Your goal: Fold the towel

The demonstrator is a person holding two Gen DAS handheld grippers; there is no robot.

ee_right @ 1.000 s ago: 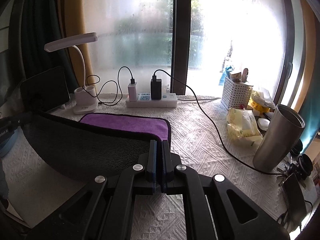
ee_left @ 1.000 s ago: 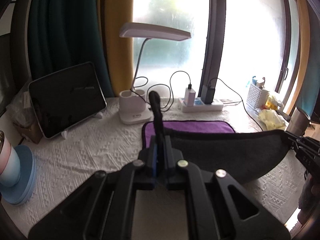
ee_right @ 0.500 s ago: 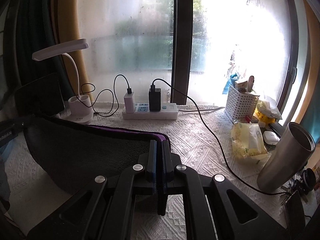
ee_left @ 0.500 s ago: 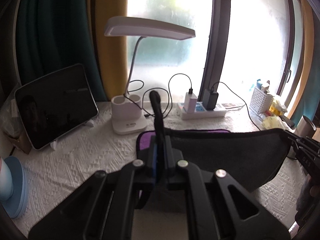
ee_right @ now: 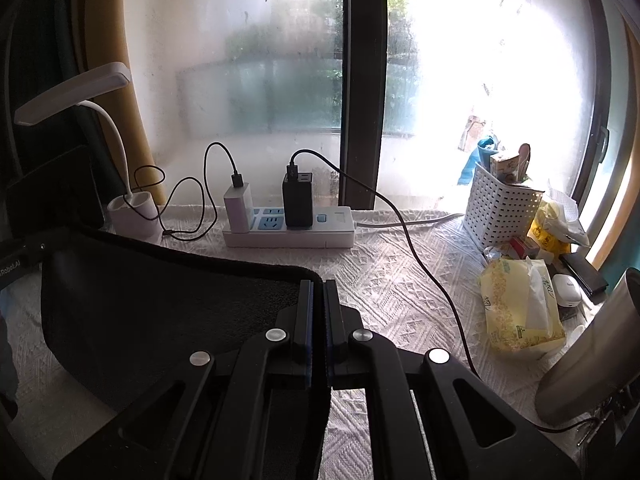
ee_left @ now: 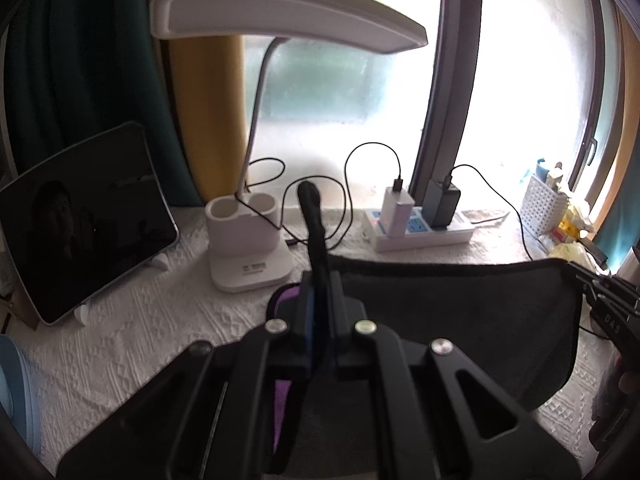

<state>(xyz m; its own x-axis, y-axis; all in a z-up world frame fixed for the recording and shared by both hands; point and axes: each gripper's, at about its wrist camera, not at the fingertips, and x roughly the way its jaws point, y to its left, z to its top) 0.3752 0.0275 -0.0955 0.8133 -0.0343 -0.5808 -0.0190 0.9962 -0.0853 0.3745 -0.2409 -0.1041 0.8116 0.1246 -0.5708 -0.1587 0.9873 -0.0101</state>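
A towel (ee_left: 460,320), dark grey on one side and purple on the other, hangs stretched between my two grippers above the white tablecloth. My left gripper (ee_left: 318,292) is shut on one corner, which sticks up past the fingers. A strip of purple (ee_left: 286,298) shows below it. My right gripper (ee_right: 318,288) is shut on the other corner of the towel (ee_right: 160,304). The right gripper also shows at the right edge of the left wrist view (ee_left: 600,292).
A white desk lamp (ee_left: 248,248) and a tablet on a stand (ee_left: 80,220) stand at the back left. A power strip with chargers (ee_right: 288,228) lies by the window. A white basket (ee_right: 502,208), a tissue pack (ee_right: 520,308) and a steel tumbler (ee_right: 592,356) are on the right.
Both grippers have carried the held towel edge forward toward the window. The purple part lying on the table is now almost wholly covered by the grey side.
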